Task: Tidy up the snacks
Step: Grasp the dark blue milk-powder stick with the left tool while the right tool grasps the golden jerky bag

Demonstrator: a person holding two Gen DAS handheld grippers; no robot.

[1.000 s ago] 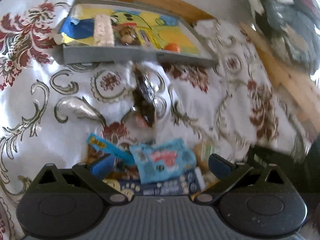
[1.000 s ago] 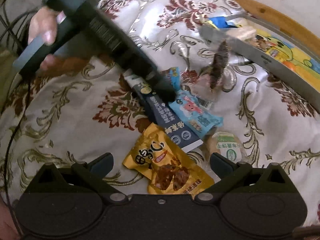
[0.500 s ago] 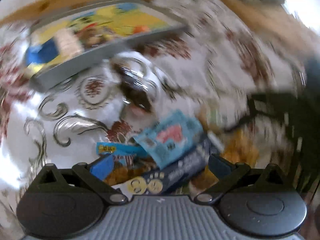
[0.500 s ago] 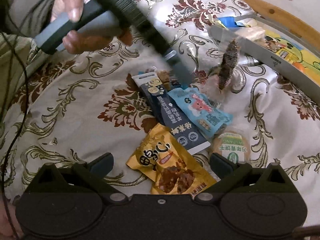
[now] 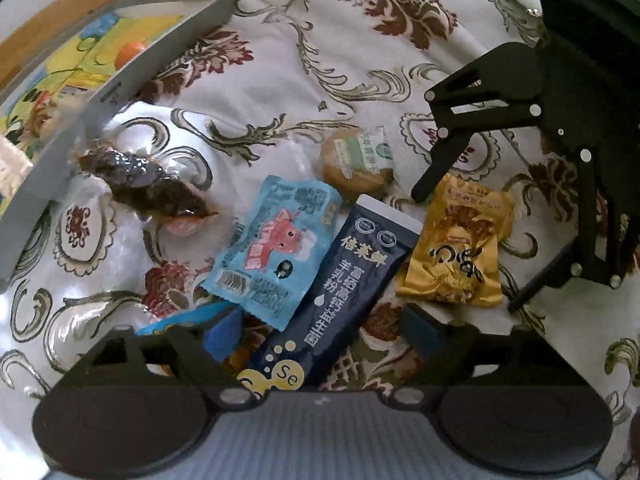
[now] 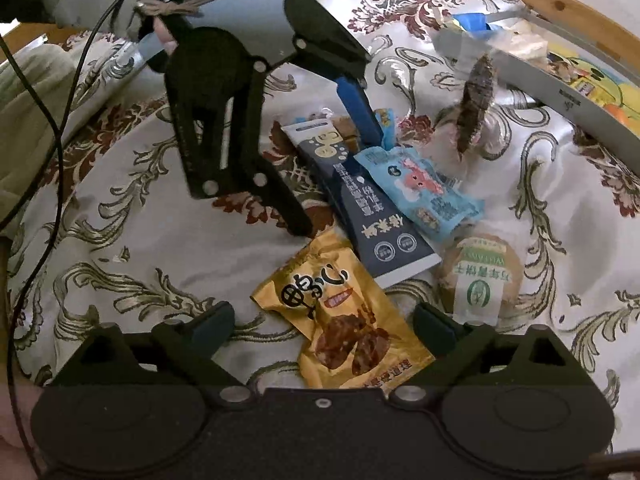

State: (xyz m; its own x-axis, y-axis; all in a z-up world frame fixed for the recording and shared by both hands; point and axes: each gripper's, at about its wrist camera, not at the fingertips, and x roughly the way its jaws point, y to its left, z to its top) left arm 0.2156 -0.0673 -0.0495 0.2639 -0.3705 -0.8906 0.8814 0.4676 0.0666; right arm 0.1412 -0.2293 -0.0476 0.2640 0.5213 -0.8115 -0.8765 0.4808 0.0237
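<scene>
1. Seen first through the left wrist camera, a flowered cloth (image 5: 360,60) is shown with a small heap of snacks on it. The left gripper (image 5: 322,330) is held low over the near end of a long dark sachet (image 5: 340,288), which lies between its jaws. The jaws have just been closing and are still fairly wide; the pads do not appear pressed on anything. A light blue packet (image 5: 276,248) overlaps the sachet's left edge, a gold packet (image 5: 460,248) lies to its right, and a round cake in a clear wrapper (image 5: 358,160) lies beyond. A dark dried snack in a clear wrapper (image 5: 148,184) lies just beside a grey tray (image 5: 132,76) at upper left.

2. Seen next through the right wrist camera, the right gripper (image 6: 324,326) is held over the gold packet (image 6: 344,312), which lies between its jaws. These jaws have also just been closing a little, yet stand wide and nothing is gripped. The left gripper (image 6: 332,168) is seen from outside, one blue pad (image 6: 358,110) down at the sachet's (image 6: 360,208) far end. The tray (image 6: 560,92) at upper right already holds several items.

3. The step in hand is judged to be picking up snacks for the tray. Next, the jaws must be closed on one packet only, without neighbours being dragged along.
</scene>
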